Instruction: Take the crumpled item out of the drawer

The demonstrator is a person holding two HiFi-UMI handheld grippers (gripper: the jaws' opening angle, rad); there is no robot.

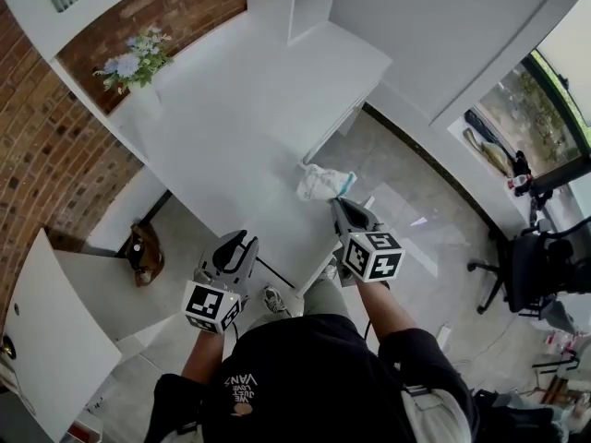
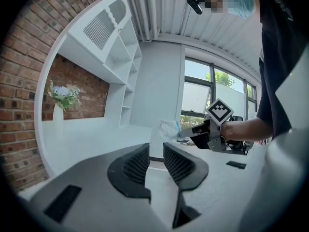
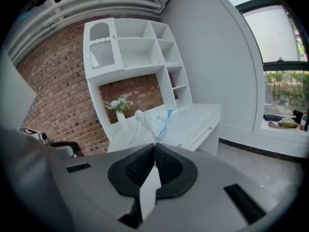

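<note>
Right gripper (image 3: pixel 154 149) has its jaws pressed together on a thin fold of the crumpled item (image 3: pixel 150 122), holding it in the air by the edge of the white desk (image 1: pixel 231 146). It looks light, soft and limp, so any loose fold should serve as a hold. Left gripper (image 2: pixel 155 151) stands with jaws apart, empty and touching nothing.

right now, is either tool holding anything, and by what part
The right tool pinches the crumpled bag by its near edge; the left tool holds nothing.
</note>
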